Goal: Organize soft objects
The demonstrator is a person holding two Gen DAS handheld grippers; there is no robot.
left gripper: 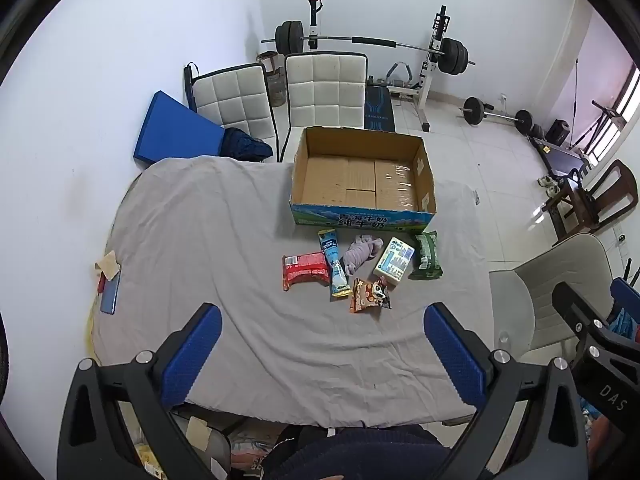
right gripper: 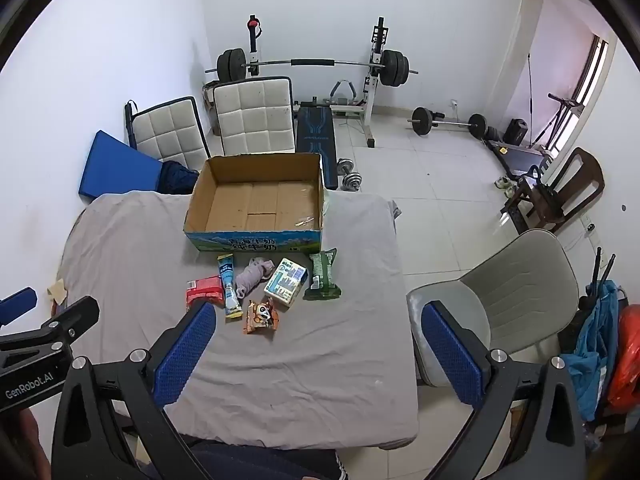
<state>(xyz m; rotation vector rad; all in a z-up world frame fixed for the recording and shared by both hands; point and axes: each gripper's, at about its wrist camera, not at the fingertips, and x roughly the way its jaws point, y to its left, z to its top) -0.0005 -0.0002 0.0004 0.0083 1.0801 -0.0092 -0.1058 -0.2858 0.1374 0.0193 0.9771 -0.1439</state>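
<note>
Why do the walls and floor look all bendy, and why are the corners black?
Left wrist view: the fisheye lens curves the walls and floor tiles and leaves black corners; the cardboard box and the snack packets are sharp, in soft even light with faint shadows. Right wrist view: same curving; the window glows washed-out pink, and tape in the box glints.

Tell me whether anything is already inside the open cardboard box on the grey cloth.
No, the open cardboard box shows only its bare brown floor.
</note>
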